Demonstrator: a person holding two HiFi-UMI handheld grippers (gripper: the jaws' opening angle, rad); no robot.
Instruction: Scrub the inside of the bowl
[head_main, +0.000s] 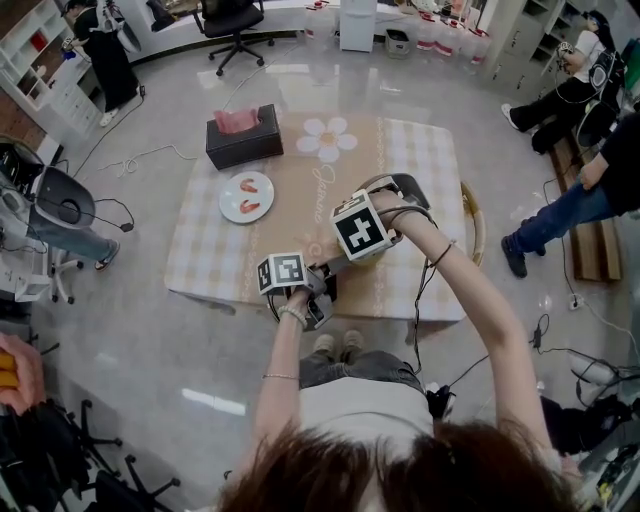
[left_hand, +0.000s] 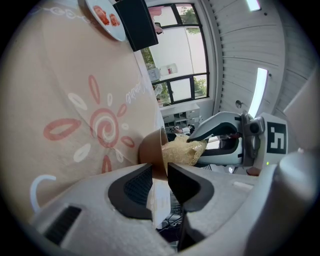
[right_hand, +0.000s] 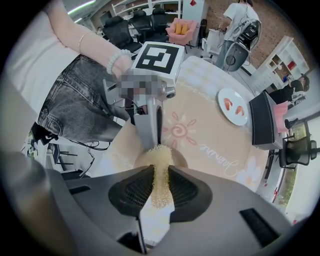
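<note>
A small brown bowl (left_hand: 151, 149) is tipped on its side, its rim pinched between the jaws of my left gripper (left_hand: 159, 186), which is shut on it. My right gripper (right_hand: 160, 186) is shut on a pale yellow mesh scrubber (right_hand: 160, 162). The scrubber (left_hand: 183, 150) is pressed into the bowl's opening. In the right gripper view the bowl (right_hand: 176, 159) shows as a brown rim behind the scrubber, just under the left gripper. In the head view both grippers (head_main: 312, 286) (head_main: 362, 232) meet near the table's front edge; the bowl is hidden there.
The table (head_main: 420, 180) carries a beige flowered cloth. A white plate (head_main: 246, 196) with red food and a black tissue box (head_main: 243, 137) stand at the back left. Office chairs, cables and seated people surround the table.
</note>
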